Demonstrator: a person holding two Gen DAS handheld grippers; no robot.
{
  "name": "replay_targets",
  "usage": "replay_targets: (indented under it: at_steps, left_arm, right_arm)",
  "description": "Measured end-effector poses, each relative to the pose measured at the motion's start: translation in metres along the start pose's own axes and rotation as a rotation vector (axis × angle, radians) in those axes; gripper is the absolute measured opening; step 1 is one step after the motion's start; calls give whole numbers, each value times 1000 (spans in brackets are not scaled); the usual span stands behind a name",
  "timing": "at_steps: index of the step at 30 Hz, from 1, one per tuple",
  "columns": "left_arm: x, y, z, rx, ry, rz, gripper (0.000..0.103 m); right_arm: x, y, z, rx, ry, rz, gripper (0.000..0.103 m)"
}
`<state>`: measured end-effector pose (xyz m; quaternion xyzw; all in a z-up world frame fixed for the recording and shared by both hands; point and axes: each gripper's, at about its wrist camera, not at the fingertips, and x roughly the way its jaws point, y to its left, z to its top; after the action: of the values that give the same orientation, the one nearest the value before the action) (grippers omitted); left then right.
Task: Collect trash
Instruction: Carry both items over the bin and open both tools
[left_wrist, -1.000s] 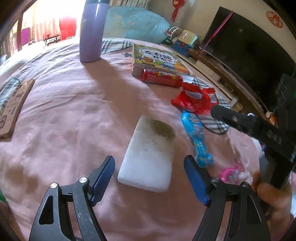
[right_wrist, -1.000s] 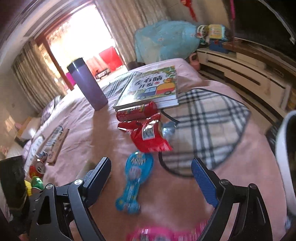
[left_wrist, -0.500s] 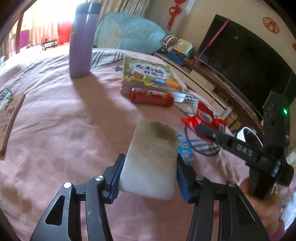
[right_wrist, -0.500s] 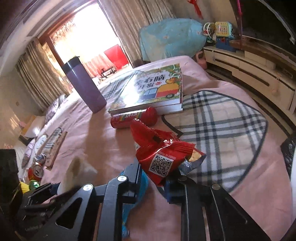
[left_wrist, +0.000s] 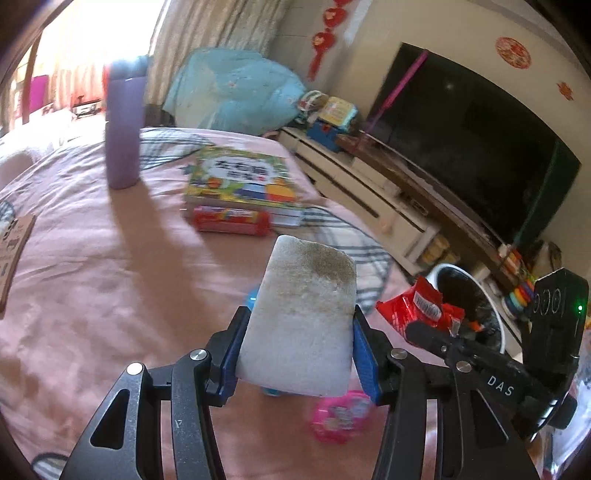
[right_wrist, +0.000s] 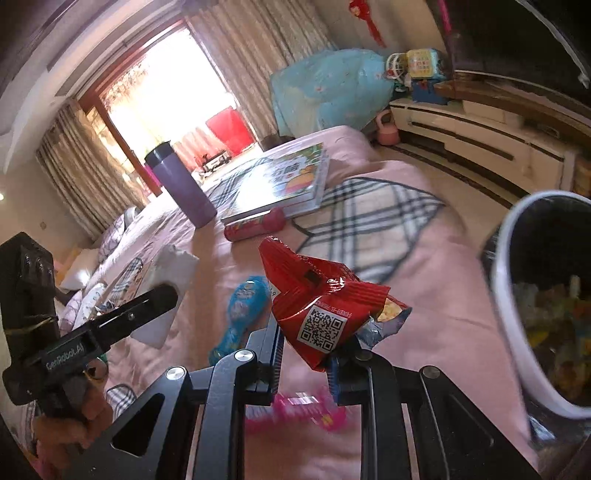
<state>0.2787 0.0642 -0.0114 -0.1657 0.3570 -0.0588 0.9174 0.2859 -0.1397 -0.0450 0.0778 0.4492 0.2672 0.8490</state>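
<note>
My left gripper (left_wrist: 295, 354) is shut on a dirty white sponge (left_wrist: 299, 317) and holds it above the pink bed. My right gripper (right_wrist: 306, 365) is shut on a crumpled red snack wrapper (right_wrist: 321, 295), lifted off the bed; the wrapper also shows in the left wrist view (left_wrist: 417, 306). A white trash bin (right_wrist: 517, 295) with a black liner holds some litter at the right, beside the bed; it shows in the left wrist view (left_wrist: 495, 317) too. A blue wrapper (right_wrist: 243, 310), a pink wrapper (left_wrist: 340, 413) and a red tube (left_wrist: 229, 219) lie on the bed.
A purple flask (left_wrist: 123, 125) stands at the back of the bed. A children's book (left_wrist: 240, 181) lies behind the red tube. A brown card (left_wrist: 14, 251) lies at the left. A TV (left_wrist: 461, 140) on a low white cabinet (left_wrist: 369, 195) runs along the right.
Both grippers closed, the left on the sponge and the right on the red wrapper. Both lifted their loads off the bed and swung right toward the bin.
</note>
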Motion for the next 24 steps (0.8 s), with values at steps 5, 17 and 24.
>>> replay_targets:
  at_steps: [5,17,24]
  left_arm:
    - [7,-36,-11,55,37,-43,51]
    - [33,-111,-23,163,95,-114,51]
    - [49,-143,-22,202,111,-132,51]
  right_arm:
    - [-34,-27,-10,45,-31,-24,20]
    - [-100,-95,-25,142,-97,-130,20]
    - [-114,-121,-24,173,-109,-159,21]
